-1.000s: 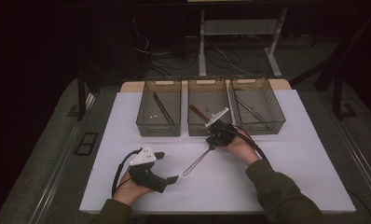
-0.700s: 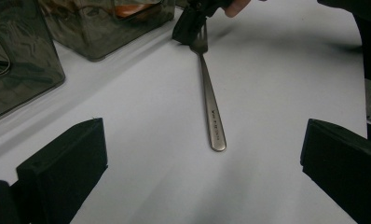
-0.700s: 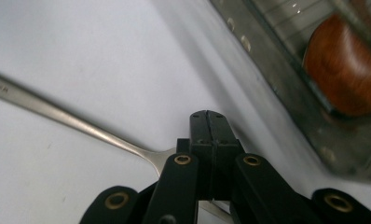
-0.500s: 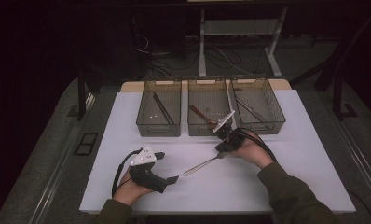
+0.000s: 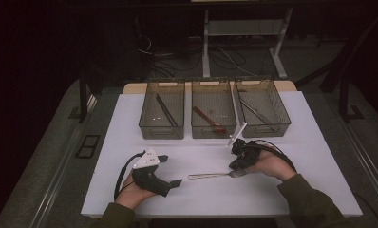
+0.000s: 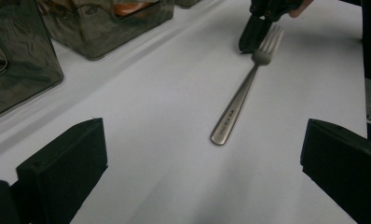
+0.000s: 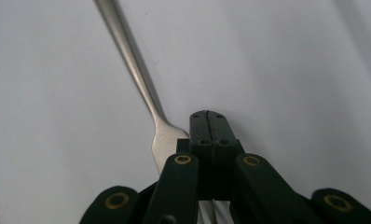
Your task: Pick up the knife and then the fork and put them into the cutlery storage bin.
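The left tool is held low over the white counter with its jaws spread wide and nothing between them. Ahead of it the fork is laid flat on the counter, handle end nearest. At the fork's head, the right tool is seen with jaws pressed together, tip just beside the tines. Three bins are ranged beyond.

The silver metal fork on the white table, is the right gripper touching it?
Touching. The right gripper view shows the right gripper, jaws shut, lying across the silver metal fork at its tine end, with no gap between them.
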Motion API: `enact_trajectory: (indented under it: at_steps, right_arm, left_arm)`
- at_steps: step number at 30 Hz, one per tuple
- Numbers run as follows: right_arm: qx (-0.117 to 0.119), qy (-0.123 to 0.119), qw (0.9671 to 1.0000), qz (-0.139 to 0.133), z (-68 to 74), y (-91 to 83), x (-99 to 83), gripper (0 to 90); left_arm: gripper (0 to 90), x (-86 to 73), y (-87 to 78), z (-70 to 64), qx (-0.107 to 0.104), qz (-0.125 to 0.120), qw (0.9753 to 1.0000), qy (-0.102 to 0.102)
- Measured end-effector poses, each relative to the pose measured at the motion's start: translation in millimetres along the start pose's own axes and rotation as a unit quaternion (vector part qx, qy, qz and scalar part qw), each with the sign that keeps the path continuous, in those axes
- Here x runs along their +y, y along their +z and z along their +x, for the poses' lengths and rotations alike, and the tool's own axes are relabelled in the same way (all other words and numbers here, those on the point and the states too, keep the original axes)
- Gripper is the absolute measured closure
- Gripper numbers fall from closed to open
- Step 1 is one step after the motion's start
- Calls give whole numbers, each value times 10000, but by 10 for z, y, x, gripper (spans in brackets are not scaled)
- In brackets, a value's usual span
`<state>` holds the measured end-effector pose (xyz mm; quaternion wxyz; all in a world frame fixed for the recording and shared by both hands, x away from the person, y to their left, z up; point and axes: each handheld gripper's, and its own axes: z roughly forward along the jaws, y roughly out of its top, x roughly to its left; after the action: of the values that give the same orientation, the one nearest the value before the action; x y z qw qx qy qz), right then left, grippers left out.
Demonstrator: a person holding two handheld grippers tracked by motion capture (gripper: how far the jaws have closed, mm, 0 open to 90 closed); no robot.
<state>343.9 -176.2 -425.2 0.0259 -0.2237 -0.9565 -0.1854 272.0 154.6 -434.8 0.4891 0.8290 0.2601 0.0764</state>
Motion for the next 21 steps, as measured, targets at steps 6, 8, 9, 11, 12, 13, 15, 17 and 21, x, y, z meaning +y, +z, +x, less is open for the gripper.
enact_trajectory:
  at_steps: [6, 8, 9, 11, 12, 13, 15, 17, 21]
  right_arm:
    - [50, -257, 9994, -218, 26, -78, -1, 887]
    - [28, -526, 9981, -324, 67, -138, 25, 828]
    - [67, -637, 9973, -359, 100, -163, 42, 806]
    - [85, -844, 9957, -361, 178, -184, 86, 777]
    - [68, -924, 9953, -289, 222, -183, 111, 773]
    - [40, -1019, 9946, -212, 258, -172, 136, 769]
    - [35, -1183, 9929, -99, 302, -132, 184, 767]
    - [33, -1328, 9911, 37, 338, -84, 227, 755]
    - [-51, -1536, 9876, 312, 388, 2, 301, 753]
  left_arm:
    - [0, -1, -5, 0, 0, 13, 10000, 6]
    - [0, -2, -4, 6, 3, 17, 10000, 1]
    - [0, -1, -4, 9, 0, 31, 10000, 3]
    - [0, -3, 4, 8, -1, 14, 10000, -9]
    - [0, -3, 5, 6, 0, 16, 10000, -2]
    - [0, -2, 6, 6, 4, 21, 10000, 18]
    - [0, -2, 7, 4, 0, 24, 10000, 22]
    - [0, -3, 8, 2, 0, 28, 10000, 18]
    - [0, -5, 7, 6, -4, 28, 10000, 9]
